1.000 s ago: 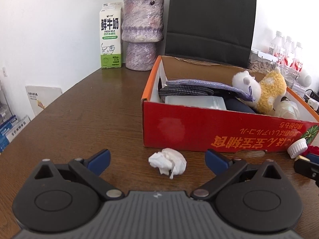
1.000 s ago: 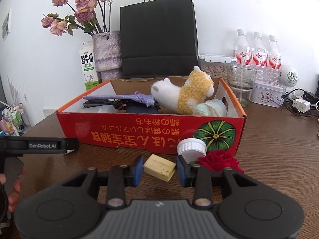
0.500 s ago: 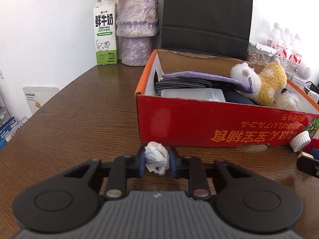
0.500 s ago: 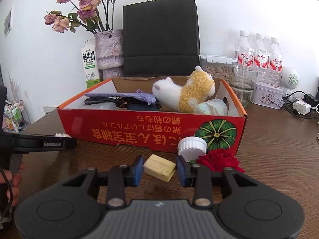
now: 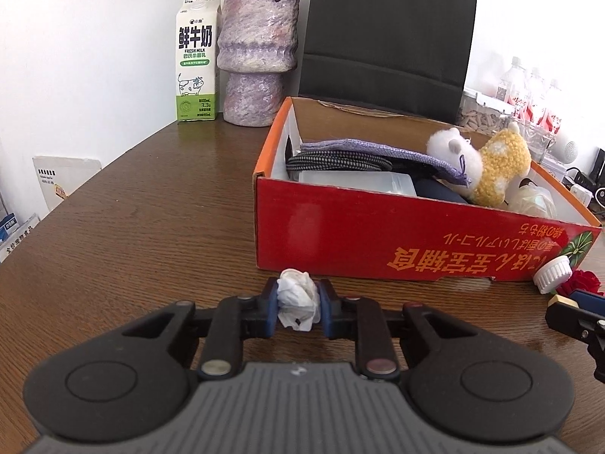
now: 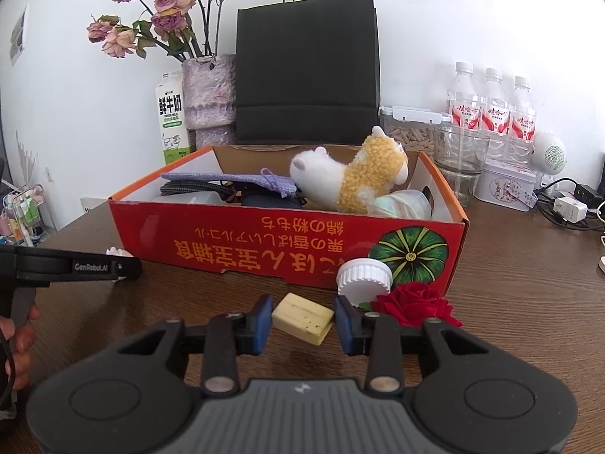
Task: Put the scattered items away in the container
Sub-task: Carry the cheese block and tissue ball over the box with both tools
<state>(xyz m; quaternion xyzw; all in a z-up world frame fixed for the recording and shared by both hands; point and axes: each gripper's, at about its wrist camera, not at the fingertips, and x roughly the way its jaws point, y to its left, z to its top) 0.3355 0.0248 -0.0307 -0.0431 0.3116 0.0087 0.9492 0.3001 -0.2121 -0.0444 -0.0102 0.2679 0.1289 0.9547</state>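
My left gripper [image 5: 297, 308] is shut on a crumpled white tissue [image 5: 297, 302], just in front of the red cardboard box [image 5: 378, 242]. The box holds a plush toy [image 5: 487, 166], a purple pouch and a clear case. My right gripper [image 6: 303, 319] is shut on a yellow eraser-like block [image 6: 302, 317], in front of the box [image 6: 264, 249]. A white bottle cap [image 6: 363, 278] and a red fabric rose [image 6: 414, 302] lie against the box's front, just right of that gripper. The left gripper's body [image 6: 72, 266] shows at the left of the right wrist view.
Behind the box stand a milk carton [image 5: 196, 64], a purple vase [image 5: 257, 53] and a black paper bag [image 6: 306, 68]. Water bottles [image 6: 491, 108], a glass jar, a tin and cables sit at the back right. Table edge and shelves lie to the left.
My left gripper moved forward over the tissue and closed on it, then lifted slightly toward the box. My right gripper stayed shut on the yellow block.
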